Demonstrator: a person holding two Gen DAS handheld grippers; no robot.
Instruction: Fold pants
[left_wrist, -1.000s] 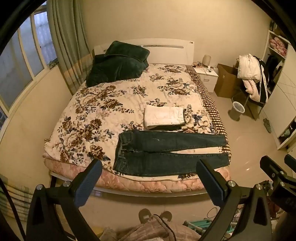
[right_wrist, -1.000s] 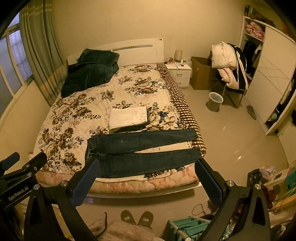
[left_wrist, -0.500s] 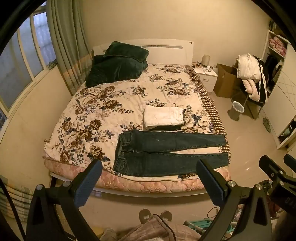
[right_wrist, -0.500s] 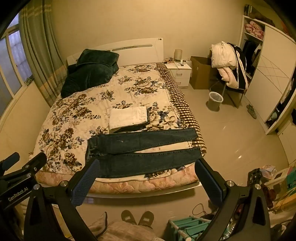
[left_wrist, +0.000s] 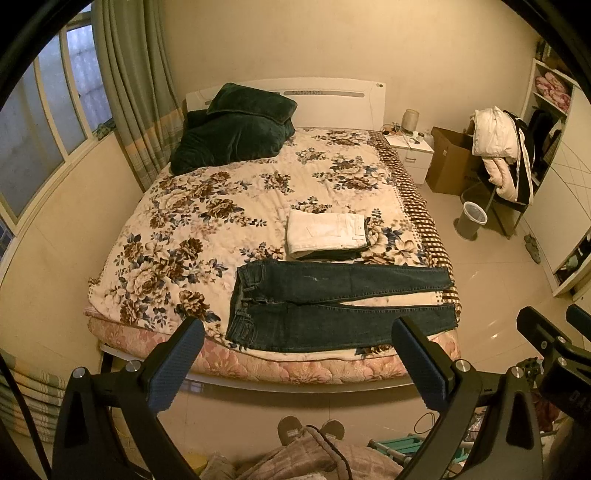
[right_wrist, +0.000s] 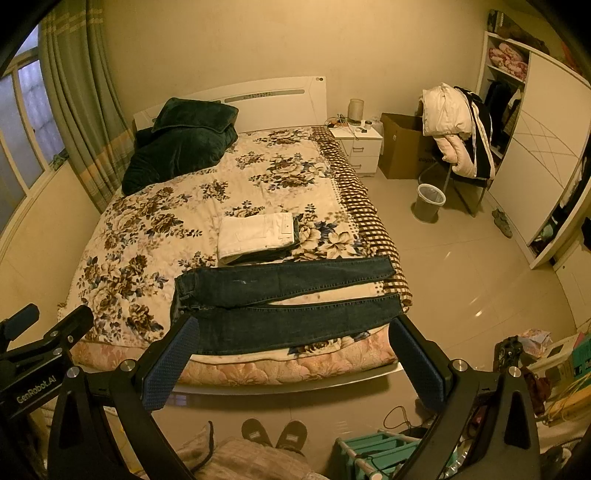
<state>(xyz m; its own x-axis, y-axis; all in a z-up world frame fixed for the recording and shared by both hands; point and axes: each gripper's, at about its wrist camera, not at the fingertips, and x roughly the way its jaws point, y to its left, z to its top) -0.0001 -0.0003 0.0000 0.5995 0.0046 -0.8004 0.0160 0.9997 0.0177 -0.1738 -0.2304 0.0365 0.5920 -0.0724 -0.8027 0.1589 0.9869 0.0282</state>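
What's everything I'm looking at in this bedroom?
jeans: 1, dark blue, flat at bed's foot
folded pants: 1 stack, white on top, behind jeans
bed: 1, floral cover
blanket: 1, dark green, by headboard
nightstand: 1, white
cardboard box: 1, brown
bin: 1, grey, on floor
chair with jackets: 1
left gripper: open, empty
right gripper: open, empty
shoes: 2, below
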